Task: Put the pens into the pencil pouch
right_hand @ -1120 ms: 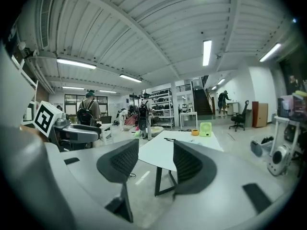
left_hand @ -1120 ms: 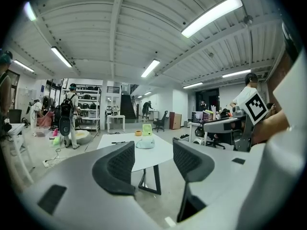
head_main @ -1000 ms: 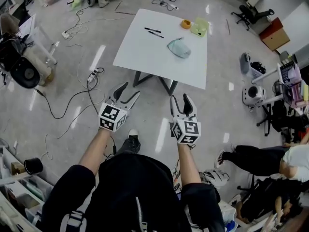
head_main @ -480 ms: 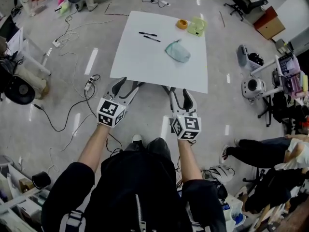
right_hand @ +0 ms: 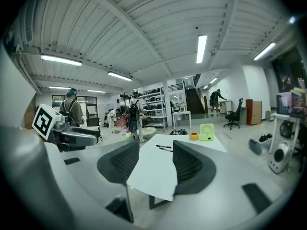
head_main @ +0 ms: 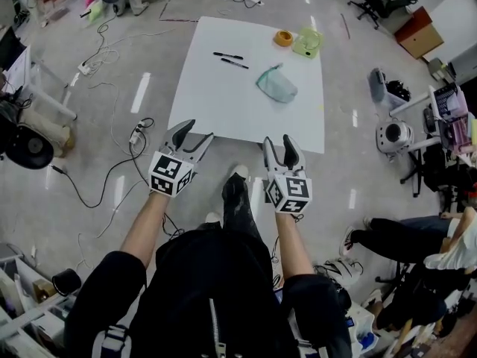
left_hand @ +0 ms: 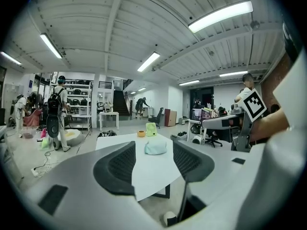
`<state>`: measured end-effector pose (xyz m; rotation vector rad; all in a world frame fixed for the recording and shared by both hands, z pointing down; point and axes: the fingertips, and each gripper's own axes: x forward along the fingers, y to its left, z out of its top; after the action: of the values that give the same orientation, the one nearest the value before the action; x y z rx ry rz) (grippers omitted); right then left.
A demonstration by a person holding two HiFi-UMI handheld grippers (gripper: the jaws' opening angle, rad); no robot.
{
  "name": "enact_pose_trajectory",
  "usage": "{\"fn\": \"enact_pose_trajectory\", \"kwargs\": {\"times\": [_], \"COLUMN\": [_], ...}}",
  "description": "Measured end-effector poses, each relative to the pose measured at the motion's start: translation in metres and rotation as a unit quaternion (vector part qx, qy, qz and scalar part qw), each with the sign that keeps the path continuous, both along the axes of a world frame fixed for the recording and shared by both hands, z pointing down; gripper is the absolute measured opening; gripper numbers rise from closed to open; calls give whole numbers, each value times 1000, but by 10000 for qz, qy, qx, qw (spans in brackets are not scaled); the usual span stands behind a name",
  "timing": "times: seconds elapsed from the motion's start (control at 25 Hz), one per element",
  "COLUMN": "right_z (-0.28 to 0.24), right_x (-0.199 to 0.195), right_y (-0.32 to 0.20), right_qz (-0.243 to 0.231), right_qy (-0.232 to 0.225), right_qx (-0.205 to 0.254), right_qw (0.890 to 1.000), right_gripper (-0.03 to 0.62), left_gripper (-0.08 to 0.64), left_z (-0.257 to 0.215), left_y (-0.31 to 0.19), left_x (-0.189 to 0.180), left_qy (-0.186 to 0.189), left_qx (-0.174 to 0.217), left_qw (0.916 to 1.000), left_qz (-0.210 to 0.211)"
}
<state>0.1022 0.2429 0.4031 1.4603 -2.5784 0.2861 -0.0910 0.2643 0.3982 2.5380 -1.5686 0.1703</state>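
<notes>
Two black pens (head_main: 227, 55) lie side by side on the far left part of a white rectangular counter (head_main: 223, 107), not touching, both bare on the surface. Pale teal fabric pencil pouch (head_main: 276, 86) sits near the counter's middle, to the right of the pens and nearer the person, apart from them. At the far right corner are an orange tape roll (head_main: 283, 38) and a light green boxy object (head_main: 307, 42), just beside each other.

Room: glossy grey floor (head_main: 112, 125) with ceiling-light reflections and black cables (head_main: 104, 171) trailing at left. Clutter and shelving stand round the edges, with a black office chair (head_main: 380, 2) at top right. Another person's legs (head_main: 406, 237) show at the right edge. The gripper views show an open workshop with strip lights, racks and people standing far off.

Left gripper (head_main: 198, 131) and right gripper (head_main: 278, 142) are both held over the floor, short of the counter's near edge. Left jaws are moderately apart with nothing between them; its view shows the pouch far off through the gap. Right jaws are likewise apart and empty, with the pens showing far off through the gap. Pens are well apart from both jaws. The wearer's black shoe (head_main: 237, 181) is stepping forward between the two grippers.
</notes>
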Motion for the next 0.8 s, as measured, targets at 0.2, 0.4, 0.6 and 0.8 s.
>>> {"fn": "enact_pose_trajectory", "kwargs": {"times": [0.2,0.4,0.6,0.8], "right_z": [1,8,11,16], "right_x": [-5,-6,-7,-9], "right_y": [-46,-101,-163,-226], "right_qz": [18,17,-39,-105], "right_qy": [-50,-81,-86,-68], "right_qx": [-1,-77,-209,-306], "right_qw": [10000,9999,9997,9995], "right_gripper": [206,206,206,206], "left_gripper": [255,255,255,255], "left_z": [8,9,7,8], "left_y": [-38,-89,-145,-206], "left_x": [-9,-10,-6,-3], "left_qy": [21,48,20,18], "left_qx": [-114,-154,-239,-295], "left_qw": [9999,9999,9997,9995], "left_qz": [-53,-13,32,85]}}
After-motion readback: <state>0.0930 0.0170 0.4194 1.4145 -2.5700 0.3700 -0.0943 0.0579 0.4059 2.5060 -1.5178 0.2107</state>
